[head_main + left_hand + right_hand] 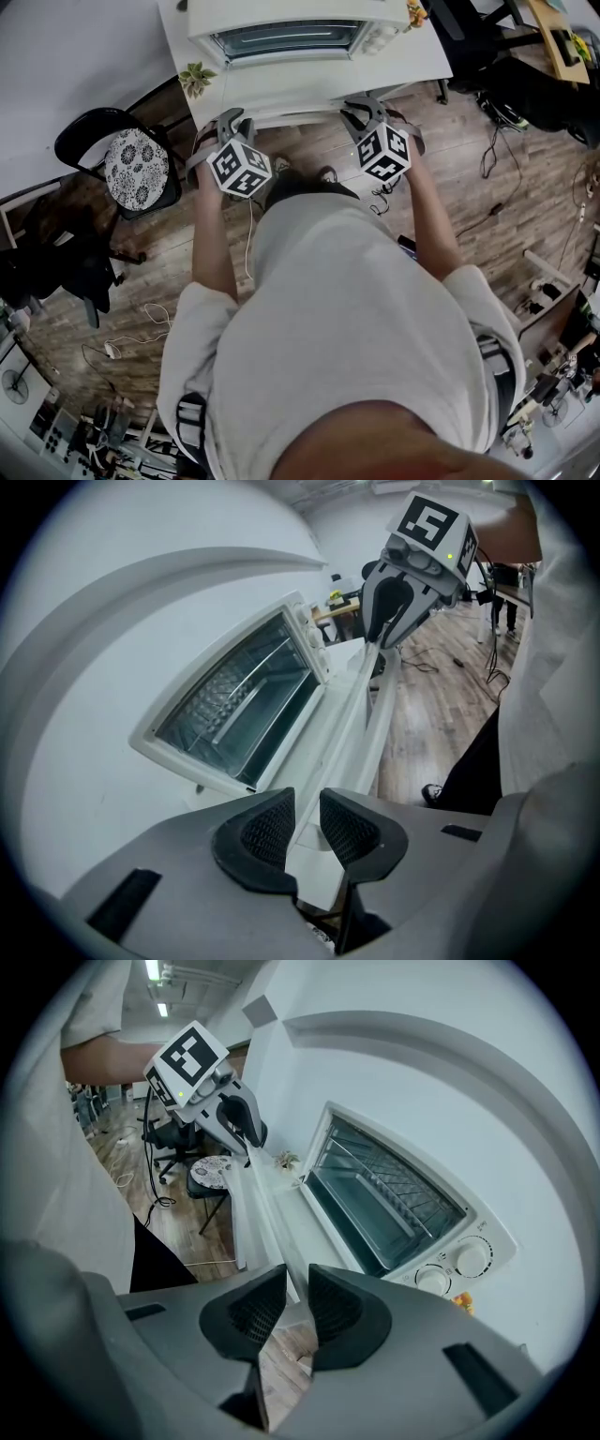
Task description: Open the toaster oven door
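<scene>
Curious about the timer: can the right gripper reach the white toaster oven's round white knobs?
Probably yes, once the right gripper lets go of the lowered white door: the round white knobs sit uncovered beside it.

The person wears a white short-sleeved T-shirt (347, 309), dark trousers (473, 761) and a black shoe with a white sole (431, 795), with dark webbing straps (192, 417) at the waist. The left gripper (232, 118) and right gripper (367, 105) are grey moulded plastic with black ribbed pads (267, 829). Each is topped by a white cube with black square markers (239, 169) and a small green light (451, 556).
</scene>
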The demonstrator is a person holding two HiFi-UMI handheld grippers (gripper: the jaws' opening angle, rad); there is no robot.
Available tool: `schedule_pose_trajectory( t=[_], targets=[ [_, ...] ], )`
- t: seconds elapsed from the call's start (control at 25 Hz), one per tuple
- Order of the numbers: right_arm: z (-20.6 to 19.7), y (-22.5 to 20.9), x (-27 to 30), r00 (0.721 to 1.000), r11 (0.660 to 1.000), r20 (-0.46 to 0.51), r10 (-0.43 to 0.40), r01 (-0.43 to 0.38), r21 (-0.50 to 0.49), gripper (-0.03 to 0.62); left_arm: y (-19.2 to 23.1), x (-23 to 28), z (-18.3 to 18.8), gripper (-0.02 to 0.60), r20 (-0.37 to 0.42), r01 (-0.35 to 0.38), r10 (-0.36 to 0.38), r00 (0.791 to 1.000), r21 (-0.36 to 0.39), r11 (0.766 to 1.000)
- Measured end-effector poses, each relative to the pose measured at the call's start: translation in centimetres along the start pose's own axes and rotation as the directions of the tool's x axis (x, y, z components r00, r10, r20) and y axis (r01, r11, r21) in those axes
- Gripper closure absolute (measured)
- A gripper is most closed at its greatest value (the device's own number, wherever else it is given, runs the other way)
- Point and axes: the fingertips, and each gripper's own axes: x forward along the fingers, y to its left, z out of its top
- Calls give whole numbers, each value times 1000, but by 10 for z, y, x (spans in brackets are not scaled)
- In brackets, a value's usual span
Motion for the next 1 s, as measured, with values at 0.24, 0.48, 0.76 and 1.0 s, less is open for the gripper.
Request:
schedule_pose_trajectory(
  t=[0.24,0.48,0.76,1.0],
  targets=[
    [-2,2,0,1000,1000,-3,7,-7,0,520,-3,1,-1,488,-3,5,-5,1000,-1,1000],
    [-3,3,1,1000,1000,3,7,-7,0,519,-4,2,-1,488,-3,1,-1,1000,-2,1000],
    [-4,5,2,1000,1000,9,7,-7,4,519,-6,2,-2,488,-7,3,-3,1000,0,1000],
    [-5,5,2,1000,1000,15,4,-5,11,519,-7,3,-2,489,-11,1,-1,1000,2,1000]
  ],
)
